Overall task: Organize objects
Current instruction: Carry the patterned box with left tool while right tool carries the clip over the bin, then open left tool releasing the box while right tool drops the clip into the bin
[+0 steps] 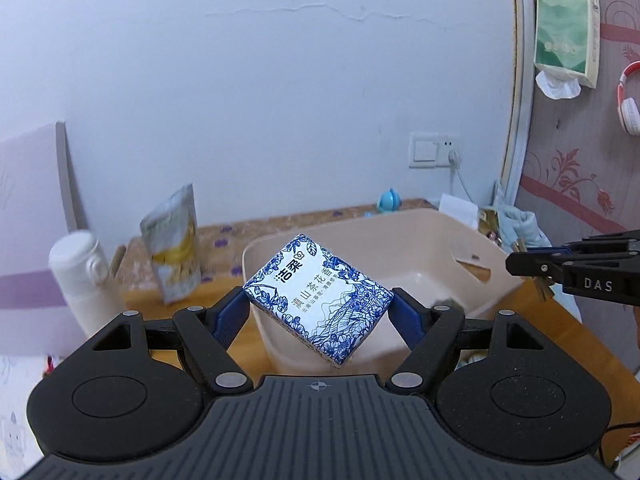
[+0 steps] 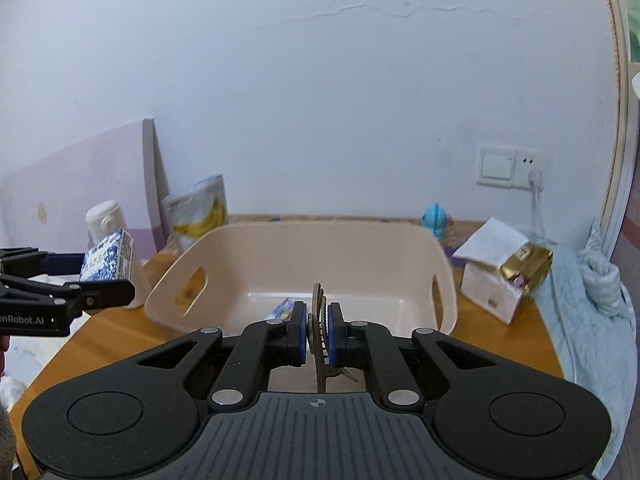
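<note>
My left gripper (image 1: 319, 306) is shut on a blue-and-white tissue pack (image 1: 318, 298) and holds it tilted above the near rim of the beige plastic basket (image 1: 416, 236). The pack also shows in the right wrist view (image 2: 107, 256), left of the basket (image 2: 240, 248). My right gripper (image 2: 318, 326) is shut on a bronze hair clip (image 2: 319, 320), held upright just in front of the basket's near wall. A small colourful packet (image 2: 282, 310) lies inside the basket. The right gripper shows in the left wrist view (image 1: 532, 266) at the right edge.
On the wooden table (image 2: 120, 344) stand a white bottle (image 1: 80, 276), a banana-print pouch (image 1: 174, 244), a blue toy (image 2: 436, 218) and a white box with a gold bag (image 2: 506, 276). A wall outlet (image 1: 434, 150) and a hanging tissue pack (image 1: 566, 28) are behind. Blue cloth (image 2: 592, 292) lies right.
</note>
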`<action>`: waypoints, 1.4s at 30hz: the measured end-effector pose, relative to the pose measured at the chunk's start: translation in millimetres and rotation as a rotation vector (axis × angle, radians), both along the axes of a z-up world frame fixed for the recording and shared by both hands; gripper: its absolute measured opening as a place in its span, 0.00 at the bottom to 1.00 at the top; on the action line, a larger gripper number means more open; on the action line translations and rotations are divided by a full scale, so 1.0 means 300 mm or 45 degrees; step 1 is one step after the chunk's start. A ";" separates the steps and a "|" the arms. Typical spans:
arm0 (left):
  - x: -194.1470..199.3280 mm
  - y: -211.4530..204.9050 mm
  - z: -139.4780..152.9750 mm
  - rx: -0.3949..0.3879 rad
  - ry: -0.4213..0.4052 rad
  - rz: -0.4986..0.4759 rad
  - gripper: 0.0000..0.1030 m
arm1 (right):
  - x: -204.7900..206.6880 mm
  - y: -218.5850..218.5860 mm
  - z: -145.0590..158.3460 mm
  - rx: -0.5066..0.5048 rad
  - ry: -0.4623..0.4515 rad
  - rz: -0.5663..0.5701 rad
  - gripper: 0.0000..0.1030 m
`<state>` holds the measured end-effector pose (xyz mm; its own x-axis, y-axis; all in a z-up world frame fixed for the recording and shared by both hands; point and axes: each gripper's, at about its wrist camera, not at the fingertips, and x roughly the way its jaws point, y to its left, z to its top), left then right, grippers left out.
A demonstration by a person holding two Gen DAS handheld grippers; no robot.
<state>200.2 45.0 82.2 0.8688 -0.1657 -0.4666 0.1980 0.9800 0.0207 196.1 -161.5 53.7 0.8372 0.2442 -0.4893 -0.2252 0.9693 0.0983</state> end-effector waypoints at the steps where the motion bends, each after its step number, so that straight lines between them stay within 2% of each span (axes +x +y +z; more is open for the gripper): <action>1: 0.021 -0.010 0.002 0.009 0.001 -0.003 0.75 | 0.013 -0.006 0.006 0.002 -0.006 -0.008 0.10; 11: 0.235 -0.089 -0.049 0.041 0.066 -0.026 0.75 | 0.125 -0.039 0.023 -0.001 -0.019 -0.060 0.10; 18: 0.352 -0.138 -0.116 0.073 0.149 -0.035 0.75 | 0.208 -0.041 -0.011 -0.004 0.008 -0.074 0.10; 34: 0.445 -0.168 -0.252 0.121 0.370 -0.050 0.75 | 0.343 0.010 -0.142 -0.173 0.206 -0.050 0.11; 40: 0.444 -0.170 -0.265 0.107 0.383 -0.055 0.76 | 0.345 0.024 -0.185 -0.176 0.263 -0.061 0.11; 42: 0.440 -0.164 -0.261 0.079 0.378 -0.046 0.78 | 0.342 0.025 -0.190 -0.175 0.266 -0.068 0.19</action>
